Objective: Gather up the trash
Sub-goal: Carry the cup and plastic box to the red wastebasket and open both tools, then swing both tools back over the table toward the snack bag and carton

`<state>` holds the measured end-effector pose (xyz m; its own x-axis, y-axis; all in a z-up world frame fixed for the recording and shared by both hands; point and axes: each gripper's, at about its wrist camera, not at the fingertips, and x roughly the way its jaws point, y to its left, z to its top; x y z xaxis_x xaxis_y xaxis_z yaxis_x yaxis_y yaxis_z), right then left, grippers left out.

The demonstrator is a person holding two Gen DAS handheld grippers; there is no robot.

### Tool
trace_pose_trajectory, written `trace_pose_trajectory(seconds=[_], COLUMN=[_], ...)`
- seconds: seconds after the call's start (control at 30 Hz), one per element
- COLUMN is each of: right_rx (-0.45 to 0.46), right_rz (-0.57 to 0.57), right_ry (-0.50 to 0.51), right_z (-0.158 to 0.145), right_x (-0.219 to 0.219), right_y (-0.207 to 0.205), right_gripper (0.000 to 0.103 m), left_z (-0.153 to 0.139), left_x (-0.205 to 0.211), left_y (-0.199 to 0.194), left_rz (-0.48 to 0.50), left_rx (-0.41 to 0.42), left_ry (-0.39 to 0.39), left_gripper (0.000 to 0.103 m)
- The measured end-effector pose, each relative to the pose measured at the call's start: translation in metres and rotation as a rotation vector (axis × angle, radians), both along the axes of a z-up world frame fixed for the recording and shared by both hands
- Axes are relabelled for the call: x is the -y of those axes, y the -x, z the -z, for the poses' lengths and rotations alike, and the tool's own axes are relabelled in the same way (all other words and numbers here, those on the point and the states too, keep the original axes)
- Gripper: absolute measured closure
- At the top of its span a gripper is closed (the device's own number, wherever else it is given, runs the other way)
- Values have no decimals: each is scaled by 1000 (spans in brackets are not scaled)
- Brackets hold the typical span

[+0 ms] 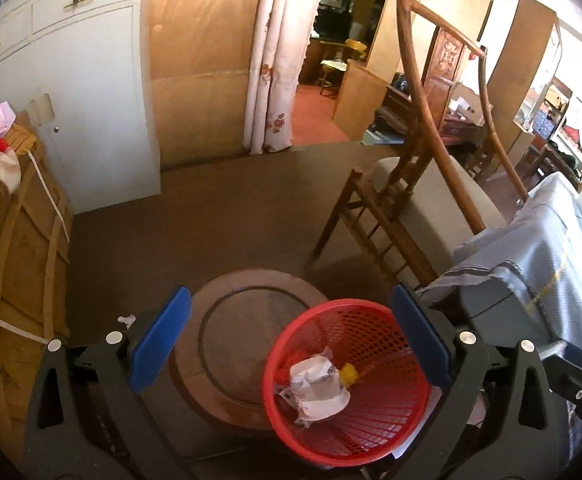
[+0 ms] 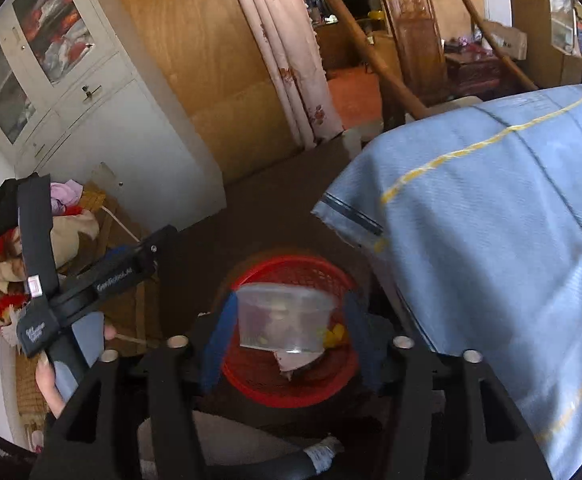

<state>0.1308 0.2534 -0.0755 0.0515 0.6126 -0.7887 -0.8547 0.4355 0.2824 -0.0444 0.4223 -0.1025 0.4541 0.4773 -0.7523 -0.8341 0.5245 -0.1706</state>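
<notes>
I hold my right gripper point(image 2: 289, 332) closed on a clear plastic container point(image 2: 285, 318), its blue pads pressed to both sides, directly above the red mesh basket point(image 2: 291, 384). The basket stands on the floor beside the bed with the blue cover point(image 2: 491, 220) and next to a round wooden tray point(image 1: 247, 344). Crumpled white paper point(image 1: 317, 384) and a yellow scrap point(image 1: 349, 374) already lie inside it. My left gripper point(image 1: 287, 344) hangs wide open and empty over the basket's rim, its pads well apart. I judge this to be the drop step: the container is carried to the bin and only needs releasing. The next move calls for parting the right jaws while staying centred over the opening, so the container falls inside rather than catching the rim.
</notes>
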Motion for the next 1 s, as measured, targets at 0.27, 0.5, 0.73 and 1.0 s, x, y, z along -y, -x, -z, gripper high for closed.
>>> trace_pose_trajectory(seconds=[0.27,0.5,0.73,1.0], right_rx=[47,90,175,286], right_rz=[51,155,332,601], right_ry=[-48,-108,-208,-322], right_z=[-18,-37,-69,-100], right_x=[21,71,159,284], right_y=[-11,-18,-14,-3], right_gripper=[35,32,24,12], left_z=[4,-15,-46,-79], left_x=[9,32,78,140], left_y=[-12,-18,-27,-34], left_rz=[36,94,198,378], left_rx=[-29,-2,30,100], left_ry=[-7,-39,-127,-175], left_gripper=[7,7,7,7])
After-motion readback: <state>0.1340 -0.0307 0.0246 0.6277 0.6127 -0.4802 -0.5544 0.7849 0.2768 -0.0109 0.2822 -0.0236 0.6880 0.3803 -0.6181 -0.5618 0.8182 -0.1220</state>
